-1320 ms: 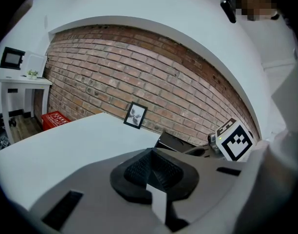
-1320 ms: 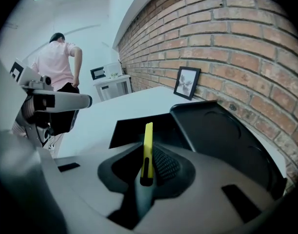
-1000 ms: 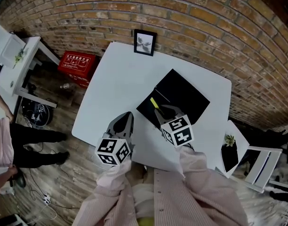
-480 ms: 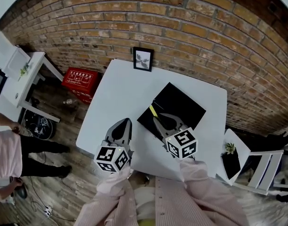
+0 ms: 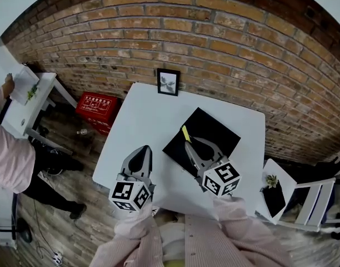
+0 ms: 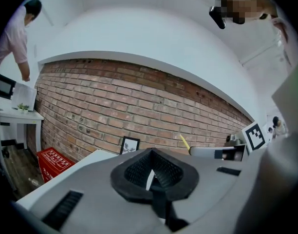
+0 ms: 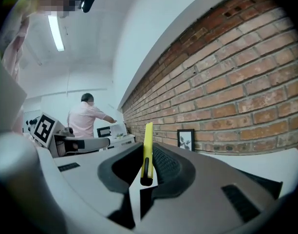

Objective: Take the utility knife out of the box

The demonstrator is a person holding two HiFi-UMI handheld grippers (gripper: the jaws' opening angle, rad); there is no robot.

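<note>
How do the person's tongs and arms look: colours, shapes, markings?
Both left tongs and right tongs are grey and tapered, with black ribbed pads. Each carries a white cube with black square markers. Sleeves are pale pink, finely striped.

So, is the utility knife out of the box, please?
Out: the right gripper clamps the utility knife in the air, clear of the box.

The box [image 5: 214, 128] lies on the table [image 5: 139, 129] (its right half), the picture frame [image 5: 168, 82] behind it.
</note>
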